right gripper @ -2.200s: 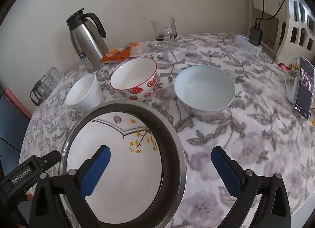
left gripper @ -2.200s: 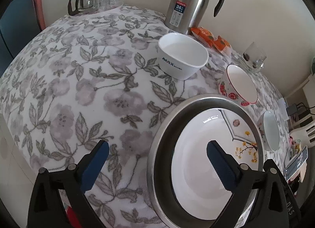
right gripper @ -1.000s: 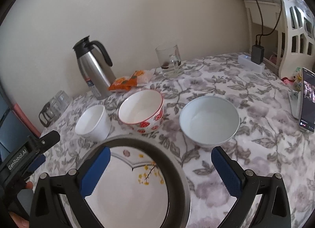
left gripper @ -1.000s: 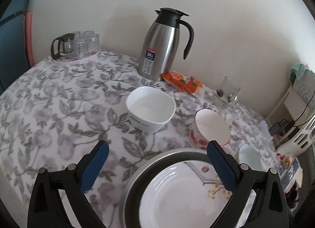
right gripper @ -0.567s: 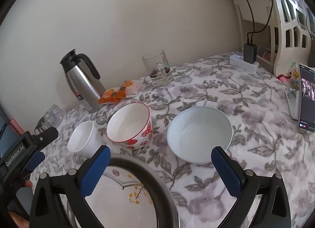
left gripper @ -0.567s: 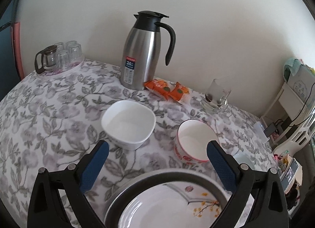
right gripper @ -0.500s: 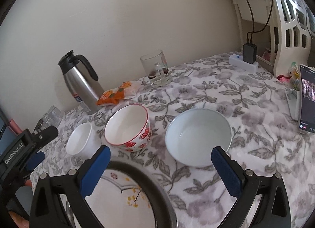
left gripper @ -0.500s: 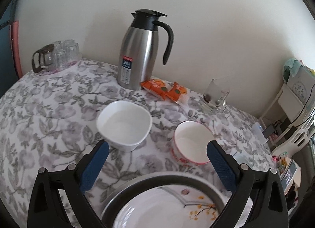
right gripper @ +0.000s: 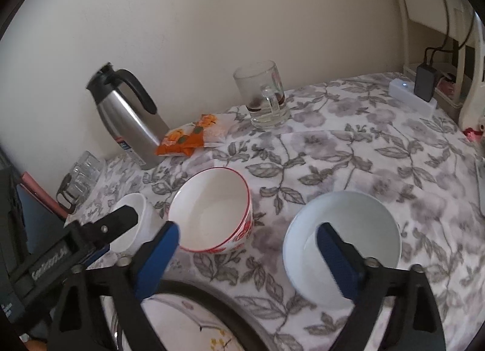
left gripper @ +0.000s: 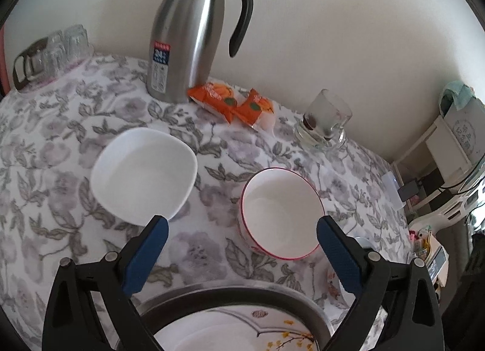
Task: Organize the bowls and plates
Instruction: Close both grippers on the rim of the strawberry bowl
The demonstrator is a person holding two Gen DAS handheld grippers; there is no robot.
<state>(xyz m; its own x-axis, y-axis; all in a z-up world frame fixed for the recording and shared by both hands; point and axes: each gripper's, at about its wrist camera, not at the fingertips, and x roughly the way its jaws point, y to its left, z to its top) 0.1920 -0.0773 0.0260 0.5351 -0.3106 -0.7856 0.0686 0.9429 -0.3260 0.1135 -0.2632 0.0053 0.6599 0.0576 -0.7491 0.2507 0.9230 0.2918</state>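
1. Left wrist view: the left gripper (left gripper: 241,257) hangs above the table with its jaws spread wide and nothing between them. The white square bowl (left gripper: 144,176) sits just beyond its left finger, and the red-rimmed bowl (left gripper: 280,214) lies between the two fingers, nearer the right one.
2. Right wrist view: the right gripper (right gripper: 247,258) is likewise spread and empty. The plain white bowl (right gripper: 342,244) lies partly behind its right finger, and the red-rimmed bowl (right gripper: 212,210) just past its left.
3. A metal-rimmed tray (left gripper: 230,296) holding a painted plate (left gripper: 242,329) sits at the bottom edge, nearest both grippers.
4. Likely risk: the bowls have smooth, sloped, glossy walls, so a pinch on one rim could slip or tip the bowl, and a drop onto the plate might chip it.
5. Another risk: the two grippers crowd the same stretch of table, so reaching for the red-rimmed bowl together could make them collide.
6. Hard to make out: the plate is cut off by the frame, the plain white bowl barely shows in the left view, and motion blur softens the tablecloth (right gripper: 348,150).
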